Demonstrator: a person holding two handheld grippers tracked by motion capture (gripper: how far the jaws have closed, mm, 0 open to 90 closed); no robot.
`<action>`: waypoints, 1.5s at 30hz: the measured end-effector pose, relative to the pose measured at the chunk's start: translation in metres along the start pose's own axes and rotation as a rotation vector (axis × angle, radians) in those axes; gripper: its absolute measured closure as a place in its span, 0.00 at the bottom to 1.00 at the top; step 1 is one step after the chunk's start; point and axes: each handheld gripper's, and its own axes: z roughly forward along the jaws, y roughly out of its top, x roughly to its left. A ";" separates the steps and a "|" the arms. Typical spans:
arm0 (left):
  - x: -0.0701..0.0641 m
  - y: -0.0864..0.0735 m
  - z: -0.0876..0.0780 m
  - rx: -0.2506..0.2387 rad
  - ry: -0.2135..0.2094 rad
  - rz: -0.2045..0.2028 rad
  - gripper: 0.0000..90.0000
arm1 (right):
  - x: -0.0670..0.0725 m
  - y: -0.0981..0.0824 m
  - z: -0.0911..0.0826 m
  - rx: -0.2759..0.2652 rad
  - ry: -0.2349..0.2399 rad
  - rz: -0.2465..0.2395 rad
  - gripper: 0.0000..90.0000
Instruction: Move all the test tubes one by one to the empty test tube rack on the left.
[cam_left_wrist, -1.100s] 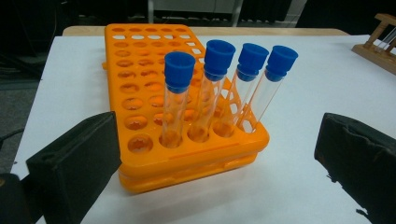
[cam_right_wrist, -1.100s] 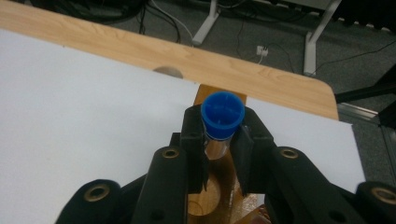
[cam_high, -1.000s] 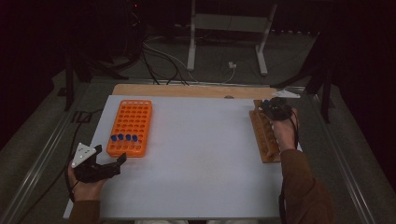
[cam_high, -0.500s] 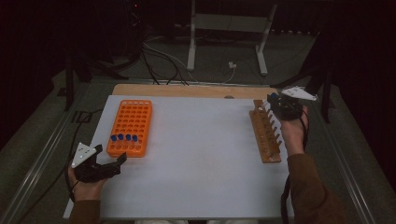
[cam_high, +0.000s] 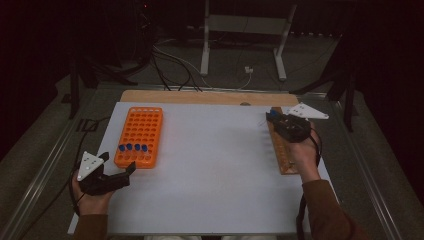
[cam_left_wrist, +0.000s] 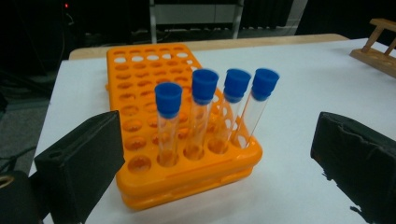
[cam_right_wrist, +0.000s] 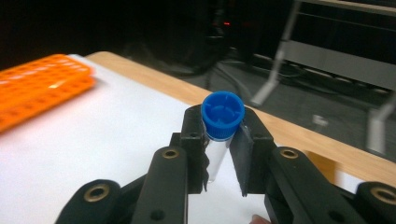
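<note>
An orange tube rack (cam_high: 139, 136) (cam_left_wrist: 154, 112) lies on the left part of the white table; several clear tubes with blue caps (cam_high: 133, 147) (cam_left_wrist: 212, 112) stand in a row near its front edge. My left gripper (cam_high: 117, 170) (cam_left_wrist: 210, 163) rests open near the table's front left corner, its jaws pointing at that row from a short way off. At the right lies a wooden rack (cam_high: 281, 149). My right gripper (cam_high: 272, 118) (cam_right_wrist: 223, 154) hovers over that rack's far end, shut on a blue-capped tube (cam_right_wrist: 221, 126) held upright.
A wooden board (cam_high: 200, 97) runs along the table's far edge. Beyond it are cables on the floor and a metal stand (cam_high: 240, 30). Bare white table (cam_high: 210, 165) spreads between the two racks. A metal rail (cam_high: 45, 165) borders the left side.
My right gripper has lifted off the wooden rack with the tube and turned, ending above the rack's far end. The left gripper has stayed put.
</note>
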 end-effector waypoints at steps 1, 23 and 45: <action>-0.001 0.001 0.000 -0.003 0.001 0.004 0.04 | 0.007 0.001 0.001 -0.002 0.017 -0.007 0.84; -0.063 0.020 0.023 0.021 -0.148 0.150 0.13 | 0.130 0.010 0.040 0.056 0.344 -0.083 0.84; -0.119 0.042 0.059 0.004 -0.290 0.222 0.29 | 0.170 0.017 0.054 0.087 0.477 -0.057 0.84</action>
